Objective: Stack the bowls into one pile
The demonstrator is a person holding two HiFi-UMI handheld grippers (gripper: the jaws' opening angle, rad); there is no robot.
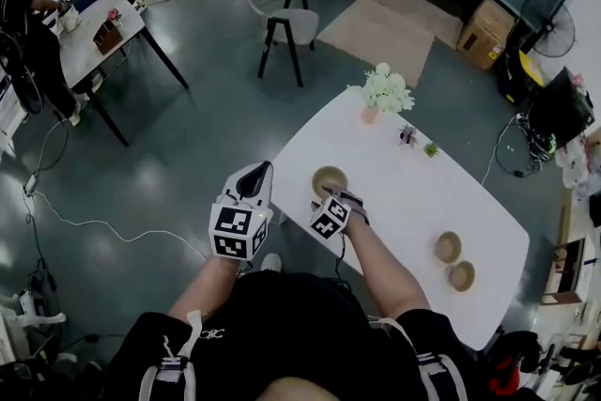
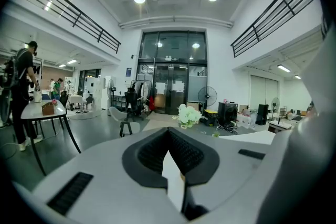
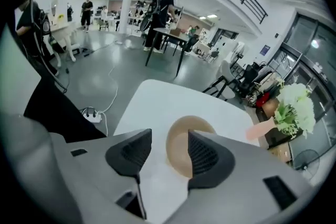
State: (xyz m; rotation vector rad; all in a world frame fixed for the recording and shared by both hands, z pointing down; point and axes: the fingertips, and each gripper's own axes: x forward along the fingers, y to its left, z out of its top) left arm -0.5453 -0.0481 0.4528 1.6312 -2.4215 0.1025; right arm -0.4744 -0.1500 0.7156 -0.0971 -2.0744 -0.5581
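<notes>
A tan bowl (image 1: 330, 179) sits near the left end of the white table (image 1: 394, 192). Two more tan bowls (image 1: 448, 247) (image 1: 461, 276) lie side by side near the table's right front. My right gripper (image 1: 329, 196) hangs just above the near rim of the first bowl and points down at it. In the right gripper view the bowl (image 3: 177, 153) lies under the open right gripper (image 3: 169, 136), with the right finger (image 3: 207, 157) over its rim; nothing is gripped. My left gripper (image 1: 254, 174) is off the table's left edge over the floor. In its own view the left gripper (image 2: 168, 132) is shut and empty.
A vase of white flowers (image 1: 383, 93) and two small plants (image 1: 408, 134) (image 1: 431, 148) stand along the table's far side. A chair (image 1: 282, 19) stands on the floor beyond. Another table (image 1: 94, 38) with people by it is at far left.
</notes>
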